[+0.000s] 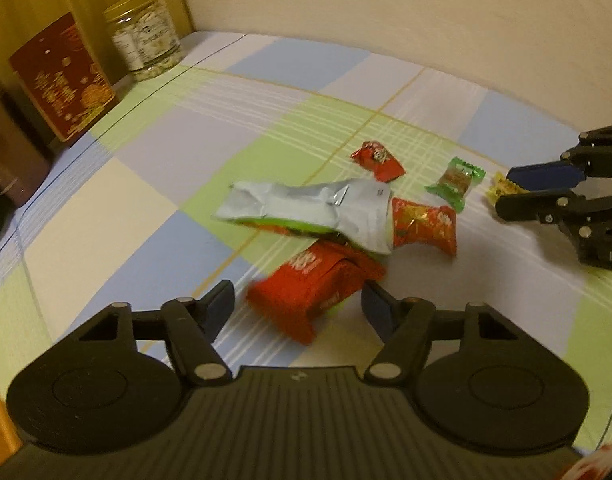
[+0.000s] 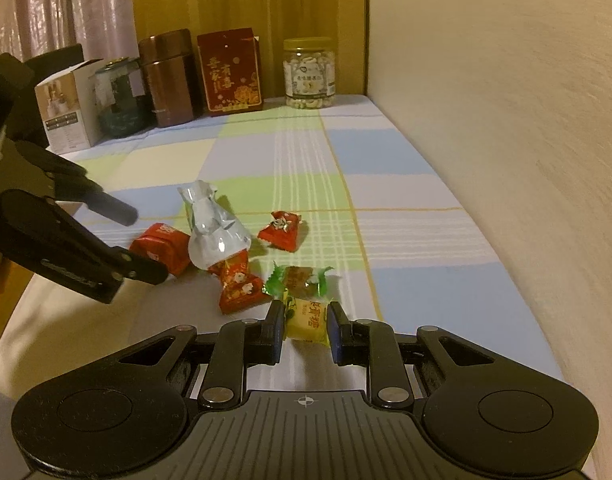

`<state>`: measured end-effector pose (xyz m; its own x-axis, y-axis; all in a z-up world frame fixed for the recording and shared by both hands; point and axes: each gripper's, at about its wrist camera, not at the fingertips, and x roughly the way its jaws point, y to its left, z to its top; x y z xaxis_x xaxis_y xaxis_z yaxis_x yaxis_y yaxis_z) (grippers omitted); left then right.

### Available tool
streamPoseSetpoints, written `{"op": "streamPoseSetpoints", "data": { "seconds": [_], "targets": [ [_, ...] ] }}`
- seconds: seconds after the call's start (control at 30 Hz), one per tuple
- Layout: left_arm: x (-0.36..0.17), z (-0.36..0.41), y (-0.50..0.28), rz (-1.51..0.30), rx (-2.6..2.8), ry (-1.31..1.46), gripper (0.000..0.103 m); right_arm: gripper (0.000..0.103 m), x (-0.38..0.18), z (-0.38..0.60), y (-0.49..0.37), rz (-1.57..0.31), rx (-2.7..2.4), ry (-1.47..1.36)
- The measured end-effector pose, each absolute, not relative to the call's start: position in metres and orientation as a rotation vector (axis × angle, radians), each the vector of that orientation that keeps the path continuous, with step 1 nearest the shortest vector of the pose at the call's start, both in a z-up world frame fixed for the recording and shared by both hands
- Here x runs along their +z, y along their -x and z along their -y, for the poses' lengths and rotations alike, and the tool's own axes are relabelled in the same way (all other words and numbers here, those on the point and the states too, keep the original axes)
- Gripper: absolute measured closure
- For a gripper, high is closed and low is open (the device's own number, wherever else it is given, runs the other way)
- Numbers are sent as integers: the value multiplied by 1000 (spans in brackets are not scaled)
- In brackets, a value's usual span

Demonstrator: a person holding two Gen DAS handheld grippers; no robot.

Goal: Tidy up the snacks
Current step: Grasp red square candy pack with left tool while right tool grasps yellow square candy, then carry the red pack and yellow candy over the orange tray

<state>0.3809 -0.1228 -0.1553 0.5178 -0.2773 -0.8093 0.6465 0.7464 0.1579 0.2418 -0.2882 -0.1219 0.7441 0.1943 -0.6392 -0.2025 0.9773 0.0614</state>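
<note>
Snacks on the checked bed, both claws at work

Snacks lie loose in a cluster on the checked sheet (image 2: 386, 152) of the bed, nearer its wall-side edge.
- Yellow candy (image 2: 306, 322): clamped between the pads of the right claw (image 2: 306, 330), jaws narrow.
- Green-wrapped candy (image 2: 300, 280): just beyond the yellow one.
- Small red packet (image 1: 377, 161): farther out, apart from the rest.
- Silver pouch (image 1: 306, 208): lying over a red packet (image 1: 424, 226).
- Larger red packet (image 1: 312, 290): between the part-open jaws of the left claw (image 1: 296, 306); blurred, so contact is uncertain.
- Far end of the bed: clear jar (image 2: 309, 74), red box (image 2: 230, 72), brown canister (image 2: 168, 80), white box (image 2: 68, 108).
</note>
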Motion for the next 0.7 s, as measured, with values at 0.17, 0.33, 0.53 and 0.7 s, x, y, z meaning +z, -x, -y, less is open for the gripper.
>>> {"op": "streamPoseSetpoints", "data": {
  "seconds": [0.17,0.33,0.53,0.7],
  "targets": [
    [-157,121,-390,-860,-604,-417,49,80,-120,288,-243,-698,217,3],
    [-156,120,-390,-899,-617,-358,72,80,-120,289,-243,-699,215,-11],
    [-150,111,-375,-964,-533,-245,77,80,-115,289,-239,-708,212,-29],
    [-141,99,-343,-978,-463,-148,77,80,-102,286,-230,-711,220,-38]
  ]
}}
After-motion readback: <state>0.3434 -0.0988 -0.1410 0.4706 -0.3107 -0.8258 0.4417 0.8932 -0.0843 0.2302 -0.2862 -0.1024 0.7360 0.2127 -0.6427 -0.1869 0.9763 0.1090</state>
